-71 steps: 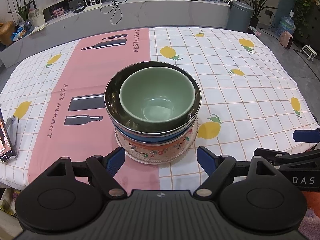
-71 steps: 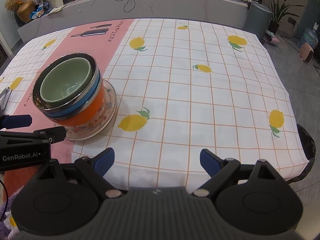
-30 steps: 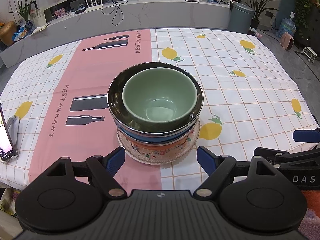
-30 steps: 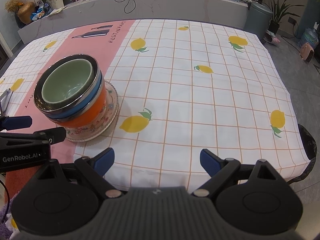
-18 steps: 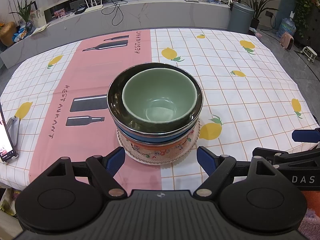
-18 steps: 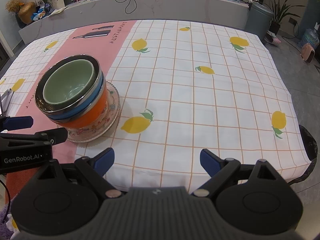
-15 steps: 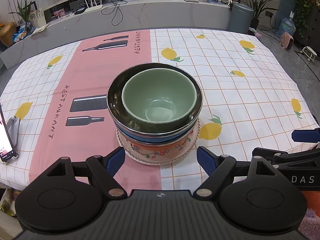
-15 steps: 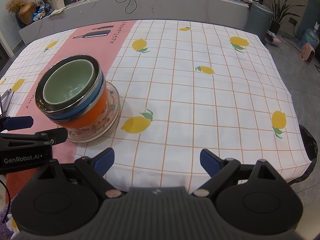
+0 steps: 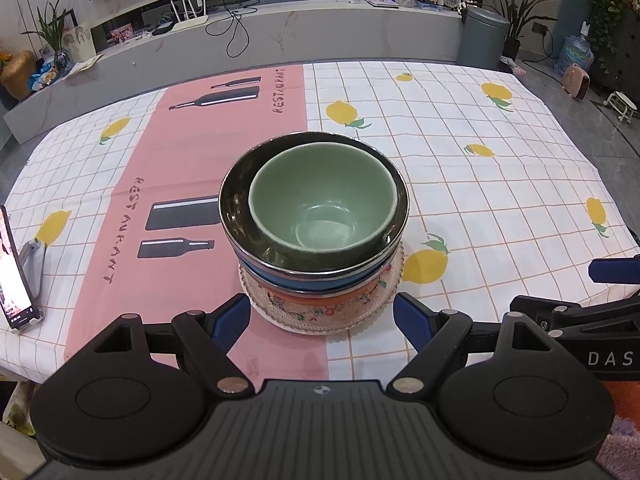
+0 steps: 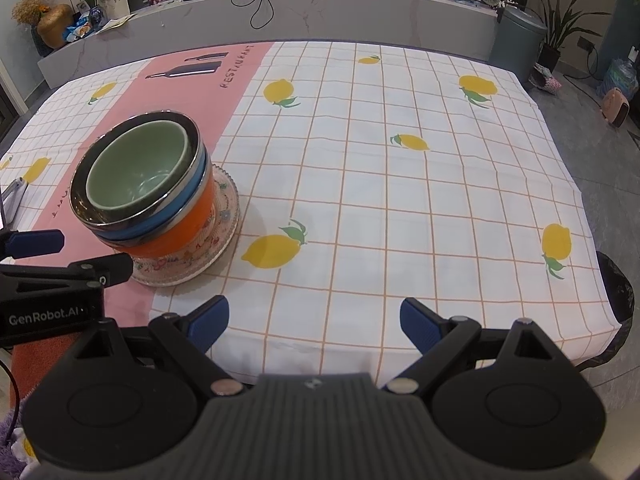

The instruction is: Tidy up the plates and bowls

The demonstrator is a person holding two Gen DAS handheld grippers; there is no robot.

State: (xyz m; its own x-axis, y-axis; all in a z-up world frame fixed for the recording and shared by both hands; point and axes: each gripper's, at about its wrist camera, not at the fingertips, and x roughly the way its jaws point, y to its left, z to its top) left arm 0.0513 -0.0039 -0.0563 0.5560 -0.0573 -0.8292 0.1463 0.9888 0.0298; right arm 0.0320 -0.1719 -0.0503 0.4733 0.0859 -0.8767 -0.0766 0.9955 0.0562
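Nothing has shifted: green bowl (image 9: 322,208) nested in steel bowl (image 9: 236,200) on glass plate (image 9: 320,316); left gripper (image 9: 322,316) and right gripper (image 10: 314,318) jaws wide, empty. Stacking appears complete.

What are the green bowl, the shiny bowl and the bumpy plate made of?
Green bowl: looks like glazed ceramic, smooth with a soft sheen. Shiny bowl: likely polished steel, mirror-like rim. Bumpy plate: probably pressed glass, see-through with a beaded edge.
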